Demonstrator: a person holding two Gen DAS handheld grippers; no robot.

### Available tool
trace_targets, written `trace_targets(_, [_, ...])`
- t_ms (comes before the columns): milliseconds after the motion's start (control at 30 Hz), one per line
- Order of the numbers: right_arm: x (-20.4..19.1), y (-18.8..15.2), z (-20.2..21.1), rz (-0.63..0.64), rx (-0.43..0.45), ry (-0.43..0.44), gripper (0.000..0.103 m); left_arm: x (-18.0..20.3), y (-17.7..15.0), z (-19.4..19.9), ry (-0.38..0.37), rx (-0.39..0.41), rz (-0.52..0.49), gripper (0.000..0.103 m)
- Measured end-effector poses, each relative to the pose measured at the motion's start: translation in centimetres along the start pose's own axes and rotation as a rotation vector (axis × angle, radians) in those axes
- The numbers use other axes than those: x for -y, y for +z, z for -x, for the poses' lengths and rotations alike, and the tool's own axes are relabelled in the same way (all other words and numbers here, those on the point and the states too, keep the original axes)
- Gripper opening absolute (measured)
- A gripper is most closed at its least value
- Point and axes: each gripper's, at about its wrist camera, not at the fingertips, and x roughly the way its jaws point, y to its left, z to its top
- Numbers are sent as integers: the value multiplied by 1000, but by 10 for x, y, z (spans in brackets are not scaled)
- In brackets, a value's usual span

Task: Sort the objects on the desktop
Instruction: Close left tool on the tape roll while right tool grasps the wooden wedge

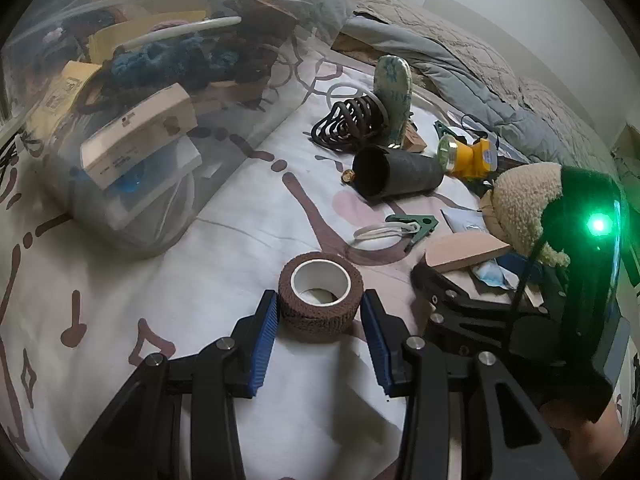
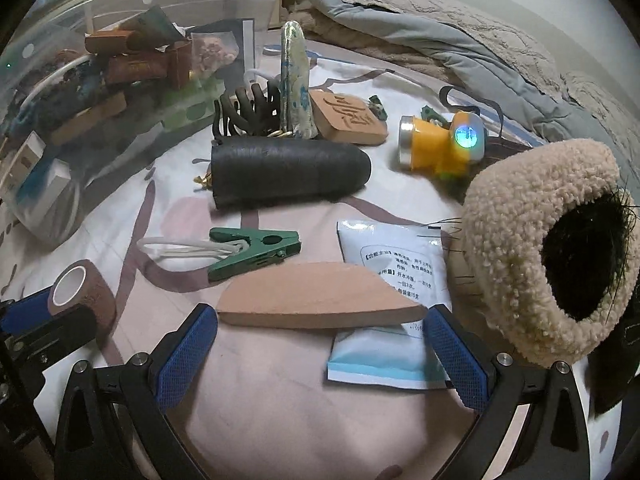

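A brown roll of tape (image 1: 320, 300) stands on the patterned bed sheet (image 1: 160, 300). My left gripper (image 1: 320, 308) is shut on it, one blue pad on each side; the right wrist view also shows the roll (image 2: 86, 292) at the far left. My right gripper (image 2: 320, 314) is open wide, its fingertips (image 2: 206, 316) flanking the two ends of a flat pink half-round block (image 2: 320, 300), which lies partly on a white and blue sachet (image 2: 396, 256). I cannot tell whether the tips touch the block.
A clear plastic bin (image 1: 140, 120) full of boxes and cords lies at the left. Ahead lie a black tube (image 2: 288, 172), green clip (image 2: 256, 252), yellow headlamp (image 2: 436, 144), dark hair claw (image 2: 248, 112) and wooden tile (image 2: 348, 116). A fluffy beige slipper (image 2: 532, 248) crowds the right; a grey quilt (image 2: 440, 40) lies behind.
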Motion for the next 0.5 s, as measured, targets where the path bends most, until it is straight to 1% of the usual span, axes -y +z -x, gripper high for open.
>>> trace_targets(100, [0, 2, -2, 0, -5, -7, 103, 2, 0, 1, 1, 6, -9, 42])
trace_targets(167, [-1, 2, -1, 8, 3, -7, 98, 3, 0, 2, 5, 15, -14, 42])
trace_targets(200, [-2, 2, 0, 16, 12, -12, 93, 3, 0, 2, 5, 19, -14, 42])
trace_targets(233, [-3, 4, 0, 21, 16, -18, 93, 3, 1, 2, 4, 22, -12, 42])
trace_targets(367, [-3, 4, 7, 29, 35, 7, 92, 2, 2, 2, 6, 26, -13, 42])
trace_targets(500, [5, 6, 19, -1, 58, 33, 92, 4, 2, 2, 6, 29, -16, 42])
